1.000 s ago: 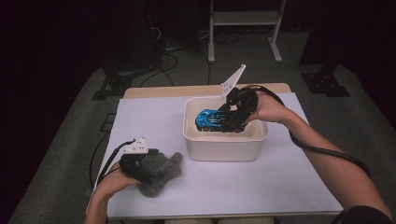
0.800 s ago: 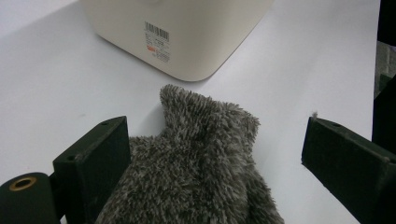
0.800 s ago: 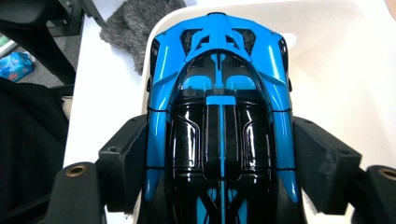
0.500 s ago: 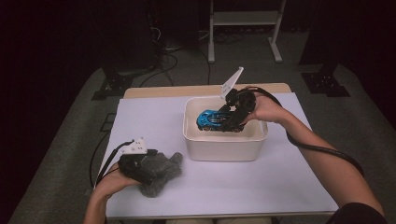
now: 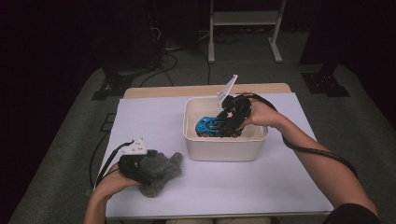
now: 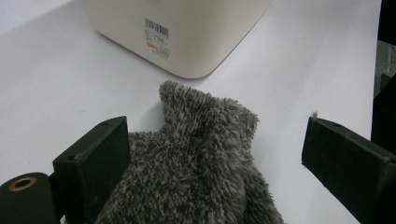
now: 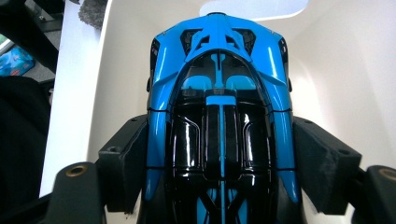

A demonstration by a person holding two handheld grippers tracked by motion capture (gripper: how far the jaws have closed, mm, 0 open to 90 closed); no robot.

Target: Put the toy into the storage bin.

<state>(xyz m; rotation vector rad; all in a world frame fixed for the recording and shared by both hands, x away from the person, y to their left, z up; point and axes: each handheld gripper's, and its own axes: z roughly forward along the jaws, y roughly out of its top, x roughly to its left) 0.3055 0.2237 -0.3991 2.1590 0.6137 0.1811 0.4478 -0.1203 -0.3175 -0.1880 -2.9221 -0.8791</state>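
Toy car (image 5: 212, 126), blue and black, gripped inside the cream bin (image 5: 224, 148) by the right gripper (image 5: 231, 122).

Nearest, by the table's (image 5: 280, 186) front-left corner, the left gripper (image 5: 140, 165) rests with its jaws spread wide around a grey fluffy mitten (image 5: 159, 170); in the left gripper view one jaw touches the mitten (image 6: 196, 163) and the other stands clear of it. Farther back, right of the table's middle, the bin holds the car (image 7: 219, 116), whose flanks the right gripper's jaws pinch on both sides, nose pointing away from the gripper.
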